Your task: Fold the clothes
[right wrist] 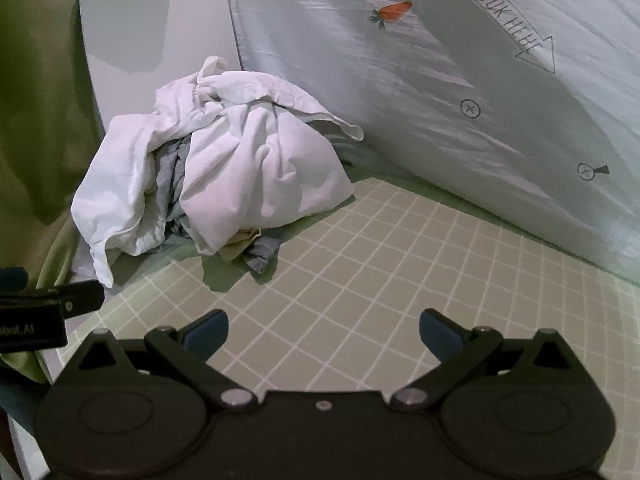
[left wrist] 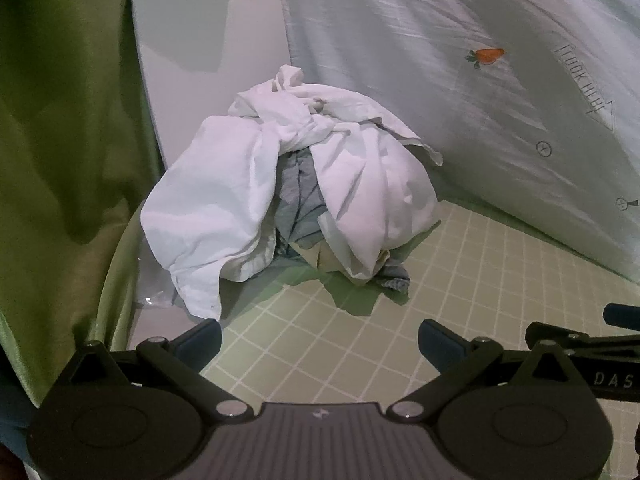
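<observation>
A heap of clothes (left wrist: 288, 200) lies at the back left of a green checked sheet (left wrist: 360, 344). A crumpled white garment (right wrist: 248, 168) covers the heap, with grey cloth (right wrist: 172, 176) and a beige piece (right wrist: 240, 246) showing under it. My left gripper (left wrist: 320, 340) hovers open over the sheet, short of the heap, nothing between its fingers. My right gripper (right wrist: 324, 330) is open too, over the bare sheet to the right of the heap. Each gripper's body shows at the edge of the other's view.
A pale blue quilt (left wrist: 460, 80) with carrot prints and a "LOOK HERE" arrow rises along the right and back. A green curtain (left wrist: 60, 140) hangs at the left beside a white wall (left wrist: 192, 32). Checked sheet stretches in front of both grippers.
</observation>
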The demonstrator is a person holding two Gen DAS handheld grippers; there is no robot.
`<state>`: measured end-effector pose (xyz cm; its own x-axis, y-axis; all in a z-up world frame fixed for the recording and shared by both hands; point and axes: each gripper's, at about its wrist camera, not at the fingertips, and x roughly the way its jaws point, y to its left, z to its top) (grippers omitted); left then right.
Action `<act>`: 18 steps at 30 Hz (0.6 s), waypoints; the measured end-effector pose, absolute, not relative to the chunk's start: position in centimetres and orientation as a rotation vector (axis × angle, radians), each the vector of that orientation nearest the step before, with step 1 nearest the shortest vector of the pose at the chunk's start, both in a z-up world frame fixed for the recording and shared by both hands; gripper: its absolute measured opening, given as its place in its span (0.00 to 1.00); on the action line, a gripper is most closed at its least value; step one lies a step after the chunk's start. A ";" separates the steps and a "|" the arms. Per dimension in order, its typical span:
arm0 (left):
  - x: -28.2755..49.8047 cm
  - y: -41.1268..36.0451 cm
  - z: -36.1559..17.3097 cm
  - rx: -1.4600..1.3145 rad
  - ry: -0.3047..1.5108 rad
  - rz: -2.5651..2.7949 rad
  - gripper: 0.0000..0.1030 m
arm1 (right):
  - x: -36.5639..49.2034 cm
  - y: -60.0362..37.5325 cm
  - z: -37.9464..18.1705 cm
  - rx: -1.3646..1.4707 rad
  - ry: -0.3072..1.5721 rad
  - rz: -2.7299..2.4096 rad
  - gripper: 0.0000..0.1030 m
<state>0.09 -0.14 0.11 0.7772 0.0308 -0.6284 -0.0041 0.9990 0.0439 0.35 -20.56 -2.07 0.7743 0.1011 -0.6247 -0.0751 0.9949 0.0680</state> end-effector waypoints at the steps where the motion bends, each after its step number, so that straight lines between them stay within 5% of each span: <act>1: 0.1 -0.2 0.2 0.043 0.681 0.021 1.00 | 0.3 -20.6 -2.1 0.039 0.678 0.095 1.00; 18: -0.2 -0.7 0.1 0.047 0.670 0.011 1.00 | 0.0 -21.3 -2.1 0.059 0.668 0.079 1.00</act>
<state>-0.19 -0.72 0.11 0.7839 0.0252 -0.6204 0.0054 0.9989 0.0474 0.05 -21.35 -2.09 0.7822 0.0920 -0.6161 -0.0544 0.9953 0.0796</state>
